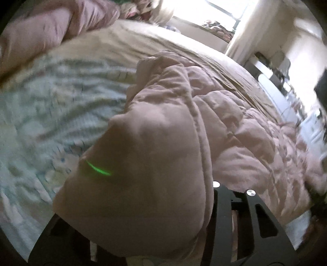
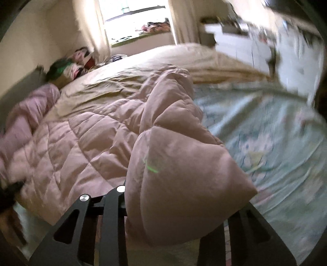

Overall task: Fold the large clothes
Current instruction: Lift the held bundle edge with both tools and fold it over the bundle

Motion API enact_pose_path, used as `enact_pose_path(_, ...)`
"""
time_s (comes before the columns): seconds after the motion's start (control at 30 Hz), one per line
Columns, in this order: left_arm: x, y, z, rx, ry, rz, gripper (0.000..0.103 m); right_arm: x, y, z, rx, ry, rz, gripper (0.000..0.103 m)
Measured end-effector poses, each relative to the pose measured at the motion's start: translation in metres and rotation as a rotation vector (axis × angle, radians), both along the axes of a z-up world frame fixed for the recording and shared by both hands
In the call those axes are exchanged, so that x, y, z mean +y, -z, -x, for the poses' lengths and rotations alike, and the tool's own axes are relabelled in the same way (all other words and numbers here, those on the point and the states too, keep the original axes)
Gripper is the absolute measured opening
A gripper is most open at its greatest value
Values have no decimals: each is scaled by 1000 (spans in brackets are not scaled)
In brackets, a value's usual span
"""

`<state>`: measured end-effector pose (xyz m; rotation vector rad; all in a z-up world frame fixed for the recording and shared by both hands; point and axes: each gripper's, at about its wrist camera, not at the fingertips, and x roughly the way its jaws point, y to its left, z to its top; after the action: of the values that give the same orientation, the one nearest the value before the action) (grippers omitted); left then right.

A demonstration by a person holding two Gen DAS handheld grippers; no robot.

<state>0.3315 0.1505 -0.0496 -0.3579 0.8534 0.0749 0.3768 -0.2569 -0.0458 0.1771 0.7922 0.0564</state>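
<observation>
Left gripper (image 1: 143, 235): the black fingers (image 1: 231, 225) are seen clenched on a bunched fold of a pink quilted comforter (image 1: 155, 163), which bulges up between them and hides the fingertips. Right gripper (image 2: 173, 231): its fingers (image 2: 114, 214) are likewise clenched on a puffy corner of the same comforter (image 2: 179, 180), gathered between them. A green light streak is cast on the fabric just ahead of each grip. The comforter is a dusty pink, softly padded and stitched in squares, heavily creased; from the fingers it trails forward as a raised ridge across a bed (image 2: 126, 67). Beside the ridge, a pale blue patterned sheet (image 2: 265, 126) is exposed. Beyond it, a tan bedcover is spread, and farthest off a bright window (image 2: 134, 18) is seen.
</observation>
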Motion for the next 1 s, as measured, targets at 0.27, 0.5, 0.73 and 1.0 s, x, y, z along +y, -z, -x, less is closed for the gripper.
enact_pose_path(0.27, -32, -44, -1, -125, 51, -182, 30, 45, -41, 36, -193, -139, 235, 25)
enact_pose_path(0.5, -50, -62, 25, -204, 102, -260, 30, 47, -46, 82, -303, -220, 310, 24)
enact_pose_path(0.73, -55, -63, 52, -208, 132, -276, 30, 29, -53, 125, -347, -243, 299, 24)
enact_pose_path(1.0, -56, -61, 83, -204, 155, -294, 30, 9, -56, 157, -346, -256, 261, 24)
